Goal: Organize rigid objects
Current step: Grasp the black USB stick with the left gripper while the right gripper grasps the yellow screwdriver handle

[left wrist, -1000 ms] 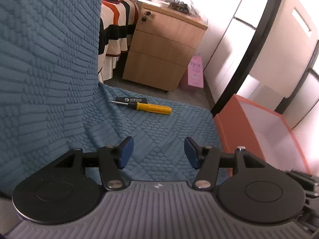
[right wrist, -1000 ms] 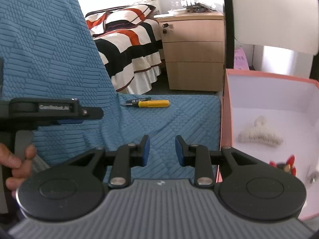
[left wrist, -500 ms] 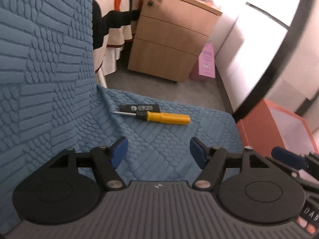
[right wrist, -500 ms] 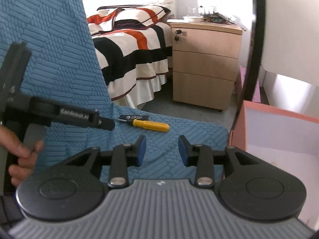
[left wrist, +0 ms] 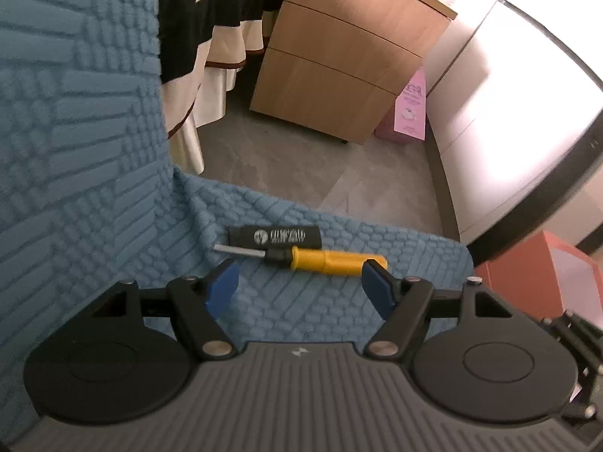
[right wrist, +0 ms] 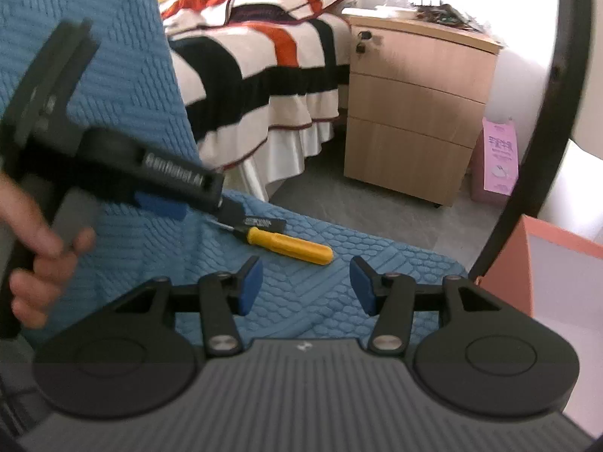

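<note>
The yellow-handled screwdriver (left wrist: 324, 260) lies flat on the blue textured cover (left wrist: 113, 173) of a seat, its metal tip pointing left, with a flat black rectangular piece with white print (left wrist: 275, 236) just behind it and touching or nearly touching it. The left gripper (left wrist: 301, 288) hangs close over the screwdriver, its jaws spread wide and just opened further, with nothing between the blue pads (left wrist: 222, 288); seen from this wrist, the handle lies just beyond the fingertips, not yet between them. The right gripper (right wrist: 305, 284) sits farther back, its jaws also apart, empty and just opened further. Only the right wrist view shows the left gripper from outside: its dark body with white lettering reaches in from the left, its tip just over the black piece and the screwdriver's shaft, held by the person's left hand (right wrist: 37, 248). That view also shows the striped bed (right wrist: 264, 67) in full, whereas the left wrist view catches only the hanging edge of its bedspread. Both views show the wooden drawer cabinet (right wrist: 410, 113), the pink bag (right wrist: 497, 158) beside it and a corner of the orange box (right wrist: 546, 275) at the right, whose white inside is seen only from the right wrist
</note>
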A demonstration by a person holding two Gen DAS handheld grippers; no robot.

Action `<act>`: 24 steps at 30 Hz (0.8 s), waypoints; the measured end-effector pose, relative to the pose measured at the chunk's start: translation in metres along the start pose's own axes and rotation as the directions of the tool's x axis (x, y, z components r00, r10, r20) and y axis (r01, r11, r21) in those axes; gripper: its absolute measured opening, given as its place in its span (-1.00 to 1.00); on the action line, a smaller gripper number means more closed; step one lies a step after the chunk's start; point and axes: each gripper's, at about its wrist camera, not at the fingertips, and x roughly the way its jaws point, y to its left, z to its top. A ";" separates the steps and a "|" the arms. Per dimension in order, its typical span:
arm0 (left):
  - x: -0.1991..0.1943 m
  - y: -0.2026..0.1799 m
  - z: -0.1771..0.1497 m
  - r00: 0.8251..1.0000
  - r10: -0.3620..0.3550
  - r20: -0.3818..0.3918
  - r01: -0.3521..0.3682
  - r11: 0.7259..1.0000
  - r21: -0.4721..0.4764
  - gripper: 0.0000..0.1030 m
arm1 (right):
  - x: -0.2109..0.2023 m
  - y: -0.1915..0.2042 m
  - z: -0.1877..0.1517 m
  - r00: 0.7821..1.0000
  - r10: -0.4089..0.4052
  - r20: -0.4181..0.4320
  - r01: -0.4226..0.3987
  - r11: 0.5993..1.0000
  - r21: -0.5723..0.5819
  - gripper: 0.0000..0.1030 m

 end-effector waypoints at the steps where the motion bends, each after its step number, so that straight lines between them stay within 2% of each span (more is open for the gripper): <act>1: 0.005 -0.002 0.004 1.000 0.003 -0.005 -0.003 1.000 0.007 0.49 | 0.005 0.000 0.002 1.000 0.000 -0.007 0.000 1.000 -0.009 0.04; 5: 0.031 -0.003 0.019 0.998 0.049 -0.032 -0.047 0.998 0.046 0.49 | 0.029 -0.003 0.011 0.999 0.024 -0.027 -0.025 0.999 -0.042 0.04; 12: 0.064 0.015 0.038 0.993 0.086 -0.083 -0.085 0.996 0.013 0.49 | 0.080 -0.007 0.024 0.993 0.098 -0.068 -0.106 0.986 -0.126 0.04; 15: 0.071 0.020 0.041 0.992 0.067 -0.104 -0.066 0.998 0.012 0.49 | 0.098 -0.008 0.025 0.986 0.133 -0.100 -0.146 0.979 -0.144 0.04; 19: 0.079 0.023 0.040 0.991 0.057 -0.124 -0.055 0.998 0.017 0.49 | 0.117 -0.008 0.023 0.979 0.140 -0.151 -0.165 0.971 -0.171 0.04; 24: 0.082 0.028 0.040 0.993 0.006 -0.118 -0.010 0.999 -0.032 0.61 | 0.130 -0.011 0.020 0.970 0.137 -0.200 -0.171 0.971 -0.165 0.04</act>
